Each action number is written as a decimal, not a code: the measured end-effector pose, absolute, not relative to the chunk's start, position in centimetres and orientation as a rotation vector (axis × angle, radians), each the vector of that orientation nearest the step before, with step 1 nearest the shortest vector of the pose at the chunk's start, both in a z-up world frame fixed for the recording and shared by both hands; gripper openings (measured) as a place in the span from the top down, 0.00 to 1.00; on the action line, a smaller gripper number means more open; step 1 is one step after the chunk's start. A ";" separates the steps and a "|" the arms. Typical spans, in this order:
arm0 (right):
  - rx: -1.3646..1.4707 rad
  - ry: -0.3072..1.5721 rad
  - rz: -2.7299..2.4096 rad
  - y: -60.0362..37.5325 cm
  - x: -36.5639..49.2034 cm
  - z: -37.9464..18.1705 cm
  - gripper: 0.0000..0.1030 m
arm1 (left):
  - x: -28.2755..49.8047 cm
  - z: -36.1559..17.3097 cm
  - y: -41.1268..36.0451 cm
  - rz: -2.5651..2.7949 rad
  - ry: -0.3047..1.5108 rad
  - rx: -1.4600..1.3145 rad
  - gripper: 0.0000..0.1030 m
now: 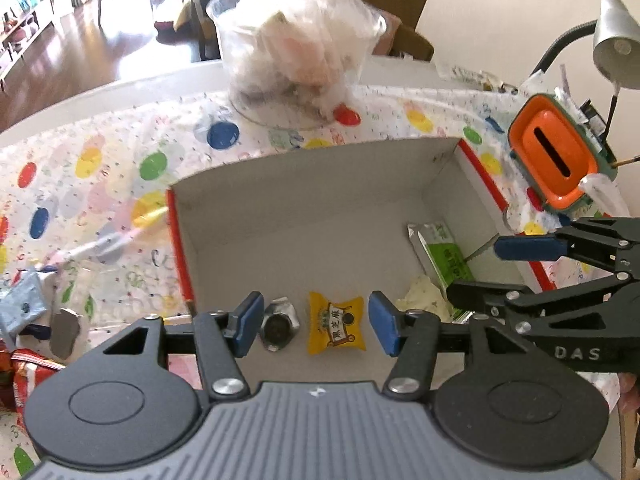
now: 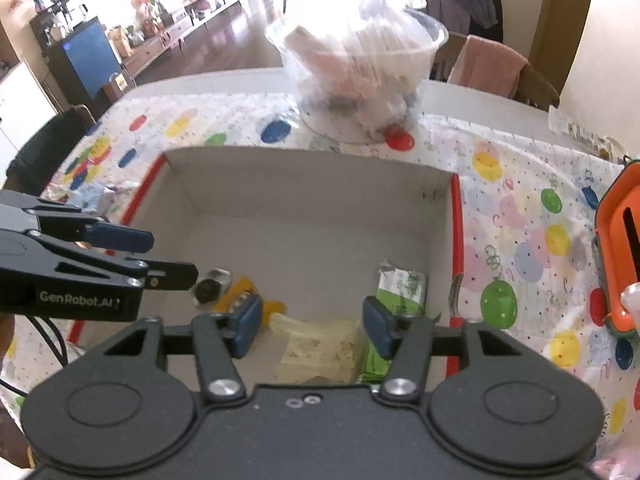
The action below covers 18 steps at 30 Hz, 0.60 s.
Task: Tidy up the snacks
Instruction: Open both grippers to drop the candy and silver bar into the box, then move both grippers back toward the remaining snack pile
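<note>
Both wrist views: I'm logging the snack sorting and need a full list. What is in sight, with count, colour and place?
Box: one, grey inside with red edges, centre of the table.
Yellow sachet: one, yellow, on the box floor, near side.
Silver packet: one, silver, on the box floor beside the yellow sachet.
Green packet: one, green and white, in the box's right part.
Pale packet: one, cream, on the box floor beside the green packet.
Clear tub: one, transparent, holding a plastic bag, beyond the box.
Tablecloth: one, white with coloured dots.
Orange container: one, orange, right of the box.
Lamp: one, silver, far right.
Left gripper: open, above the box.
Right gripper: open, above the box.
</note>
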State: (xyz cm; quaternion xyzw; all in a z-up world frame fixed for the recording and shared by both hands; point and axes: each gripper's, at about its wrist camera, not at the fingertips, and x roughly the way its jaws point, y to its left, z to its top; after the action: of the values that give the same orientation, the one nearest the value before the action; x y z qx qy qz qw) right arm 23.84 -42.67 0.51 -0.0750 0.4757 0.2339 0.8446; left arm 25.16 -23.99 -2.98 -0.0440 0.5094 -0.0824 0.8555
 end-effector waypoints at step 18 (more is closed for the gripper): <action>-0.075 0.845 0.590 -40.6 19.4 4.5 0.04 | 17.8 2.2 -19.5 -0.109 0.854 -0.141 0.25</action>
State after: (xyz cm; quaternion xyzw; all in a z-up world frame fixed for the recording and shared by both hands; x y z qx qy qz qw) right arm 19.45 -40.56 4.53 -0.0361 0.4041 0.2820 0.8694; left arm 17.83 -19.48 2.18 -0.0683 0.4134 -0.0529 0.9065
